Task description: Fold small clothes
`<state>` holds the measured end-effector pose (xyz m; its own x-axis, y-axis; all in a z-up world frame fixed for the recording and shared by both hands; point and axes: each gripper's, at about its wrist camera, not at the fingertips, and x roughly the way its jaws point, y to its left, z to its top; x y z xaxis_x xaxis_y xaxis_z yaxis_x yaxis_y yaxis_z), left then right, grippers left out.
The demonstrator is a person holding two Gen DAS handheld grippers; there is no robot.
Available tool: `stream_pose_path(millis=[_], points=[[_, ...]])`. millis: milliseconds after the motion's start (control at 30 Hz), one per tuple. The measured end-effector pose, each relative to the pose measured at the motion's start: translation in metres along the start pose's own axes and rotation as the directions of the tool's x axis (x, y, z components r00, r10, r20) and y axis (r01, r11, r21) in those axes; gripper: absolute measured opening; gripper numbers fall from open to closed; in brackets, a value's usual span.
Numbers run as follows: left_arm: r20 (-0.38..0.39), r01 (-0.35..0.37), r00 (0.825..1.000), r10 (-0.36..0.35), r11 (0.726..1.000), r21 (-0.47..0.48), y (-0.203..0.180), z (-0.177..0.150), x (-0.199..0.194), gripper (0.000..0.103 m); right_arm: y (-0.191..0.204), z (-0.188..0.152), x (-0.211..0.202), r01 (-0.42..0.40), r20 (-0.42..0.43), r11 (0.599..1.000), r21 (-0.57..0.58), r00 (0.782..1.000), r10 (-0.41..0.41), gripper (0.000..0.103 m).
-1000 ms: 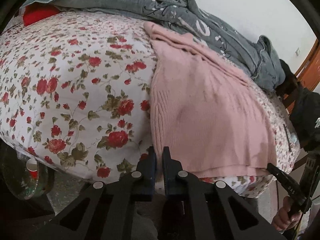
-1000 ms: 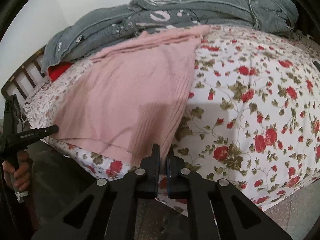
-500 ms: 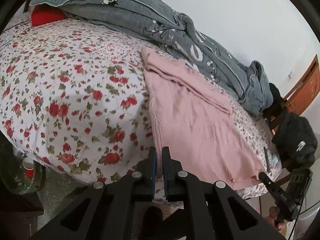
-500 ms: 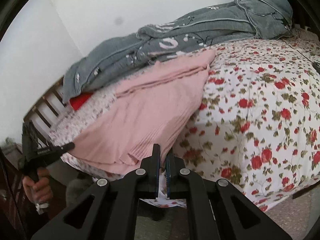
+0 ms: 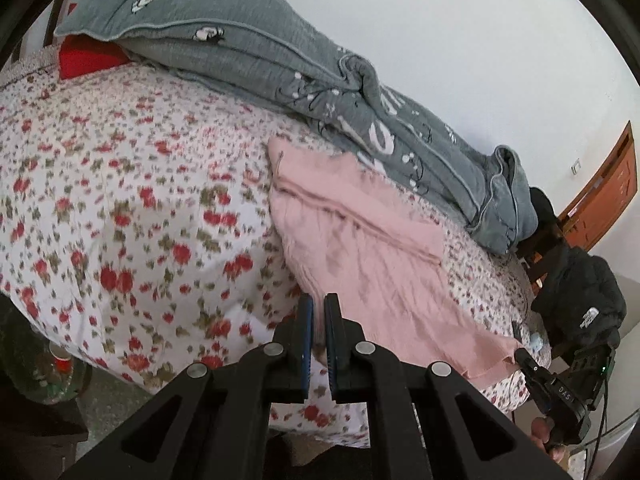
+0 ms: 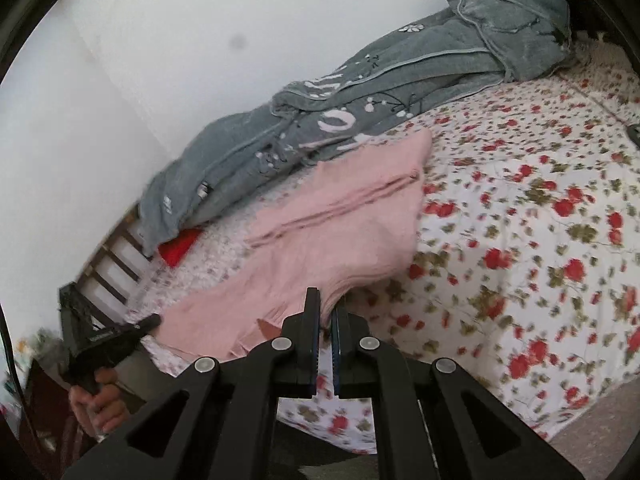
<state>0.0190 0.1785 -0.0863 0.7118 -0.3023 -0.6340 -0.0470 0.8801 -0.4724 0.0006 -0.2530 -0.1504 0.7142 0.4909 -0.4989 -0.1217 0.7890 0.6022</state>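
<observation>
While both of my claws hang over the near edge of the bed, neither holds anything. My left claw (image 5: 317, 308) has its jaws drawn nearly together with only a thin slit between them and no cloth in it. My right claw (image 6: 325, 304) is just as narrow and just as bare.

I count one pink sweater (image 5: 360, 248), lying flat on the flowered sheet (image 5: 120, 208), with its lower hem reaching the bed's near edge. One grey quilt (image 5: 280, 64) is bunched along the far side against the white wall (image 5: 460, 32), and the sweater's top end lies just beside it. One red pillow (image 5: 86, 56) peeks out from under the quilt's end.

From the left wrist view the sweater sits to the right of my fingers, and I see my right claw as a black tool at the lower right. That view alone shows one black jacket (image 5: 580, 300) draped on a chair past the foot of the bed, a wooden door (image 5: 608, 200), and a red cup (image 5: 60, 362) down on the floor.

From the right wrist view the sweater lies to the left, and I can see my left hand (image 6: 100, 404) wrapped round the other tool's grip. Only this view shows the slatted wooden headboard (image 6: 116, 256) behind the pillow.
</observation>
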Motion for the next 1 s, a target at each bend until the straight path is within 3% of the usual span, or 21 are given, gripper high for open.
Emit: stream_pose_path(millis=[467,800,1000], points=[[0.091,-0.011,0.996,0.013,1.000,-0.022,-0.025,0.066,0.008,0.007,0.021,0.070,0.017,0.022,0.047,0.999,-0.049,0.999,-0.020,0.005],[0.123,-0.013,0.992,0.021,0.998,-0.061,-0.021,0.138,0.080,0.007,0.011,0.143,0.085,0.027,0.050,1.000,-0.013,0.998,-0.026,0.005],[0.091,-0.025,0.995,0.032,0.997,-0.073,-0.018,0.178,0.141,0.007,-0.006,0.182,0.142,0.039,0.023,0.999,-0.002,0.999,-0.039,0.005]])
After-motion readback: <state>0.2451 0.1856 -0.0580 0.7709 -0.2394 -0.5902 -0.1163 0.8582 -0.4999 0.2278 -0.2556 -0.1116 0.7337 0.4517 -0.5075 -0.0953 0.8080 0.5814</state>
